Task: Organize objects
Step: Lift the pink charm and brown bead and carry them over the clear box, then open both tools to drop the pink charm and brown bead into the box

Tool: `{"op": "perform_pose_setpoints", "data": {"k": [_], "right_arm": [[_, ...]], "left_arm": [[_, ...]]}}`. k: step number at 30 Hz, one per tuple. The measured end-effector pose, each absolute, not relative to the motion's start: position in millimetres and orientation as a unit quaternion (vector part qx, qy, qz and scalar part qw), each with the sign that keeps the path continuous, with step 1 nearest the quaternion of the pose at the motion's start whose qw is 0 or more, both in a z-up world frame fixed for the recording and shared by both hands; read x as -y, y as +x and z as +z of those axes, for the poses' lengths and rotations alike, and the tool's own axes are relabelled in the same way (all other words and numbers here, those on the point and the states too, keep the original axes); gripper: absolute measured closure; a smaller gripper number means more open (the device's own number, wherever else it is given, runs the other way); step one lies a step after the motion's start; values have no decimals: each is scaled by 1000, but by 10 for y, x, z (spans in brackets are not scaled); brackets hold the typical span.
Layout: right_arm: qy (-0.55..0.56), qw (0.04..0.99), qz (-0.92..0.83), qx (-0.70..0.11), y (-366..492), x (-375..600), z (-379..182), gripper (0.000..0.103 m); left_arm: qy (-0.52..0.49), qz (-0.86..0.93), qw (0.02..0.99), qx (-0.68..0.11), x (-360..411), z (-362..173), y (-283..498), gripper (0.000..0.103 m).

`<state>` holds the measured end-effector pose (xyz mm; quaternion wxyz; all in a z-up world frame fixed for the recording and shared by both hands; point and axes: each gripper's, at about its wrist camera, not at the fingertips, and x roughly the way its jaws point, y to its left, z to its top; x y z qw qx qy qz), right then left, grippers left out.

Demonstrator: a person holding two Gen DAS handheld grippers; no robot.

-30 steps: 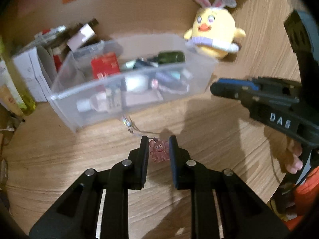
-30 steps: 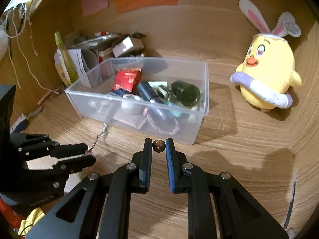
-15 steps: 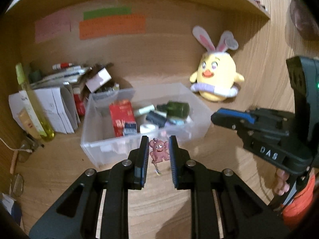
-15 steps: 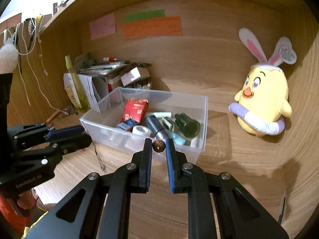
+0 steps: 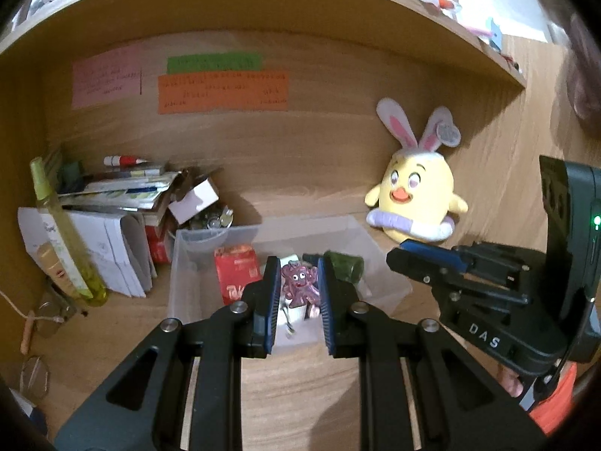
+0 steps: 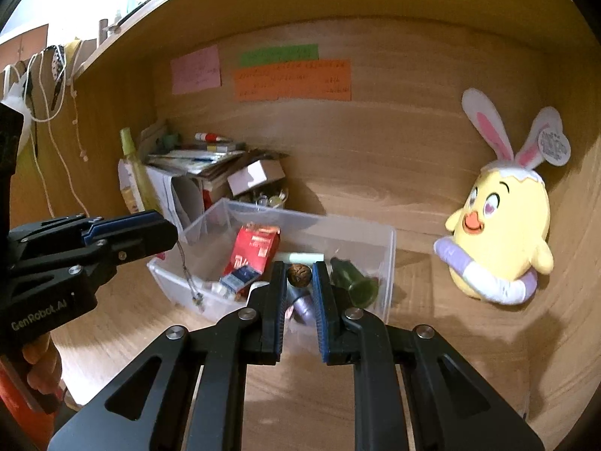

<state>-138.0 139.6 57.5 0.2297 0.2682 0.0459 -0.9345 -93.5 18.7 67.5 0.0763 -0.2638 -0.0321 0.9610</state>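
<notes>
My left gripper point(image 5: 299, 282) is shut on a pink octopus keychain point(image 5: 299, 285) and holds it raised in front of the clear plastic bin point(image 5: 195, 263); its chain point(image 6: 189, 282) dangles below. My right gripper point(image 6: 298, 276) is shut on a small brown walnut-like ball point(image 6: 299, 275), also raised before the bin point(image 6: 390, 263). The bin holds a red box point(image 6: 255, 251), a dark green bottle point(image 6: 355, 282) and several small items. The right gripper shows at the right of the left wrist view point(image 5: 424, 263); the left gripper shows at the left of the right wrist view point(image 6: 142, 229).
A yellow bunny-eared chick plush point(image 6: 499, 233) sits right of the bin against the wooden back wall. A pile of papers, small boxes and a yellow-green spray bottle point(image 5: 64, 248) stands left of the bin. A shelf board runs overhead point(image 5: 338, 11). Glasses point(image 5: 37, 368) lie at the left.
Both grippers have risen from desk level with their items, and the views tilted up from the desk to the back wall. The keychain has come off the desk and hangs.
</notes>
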Motion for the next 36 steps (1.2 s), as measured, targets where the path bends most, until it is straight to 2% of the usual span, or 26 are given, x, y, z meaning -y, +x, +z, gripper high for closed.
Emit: {"op": "perform_pose_setpoints", "data": {"k": [10,25,36], "right_arm": [[281,222,-933,-48,-1678,-1343,507,91],[368,204,-906,-52,-2076,-1355,-89,90],[377,200,-902,-68,-2070,-1293,-143,90]], "left_arm": [[-258,962,67,58,-49,723,-1267,84],[-366,923,76,93,9,-37,-1770,84],[-388,913,75,103,59,-135,-1803,84]]}}
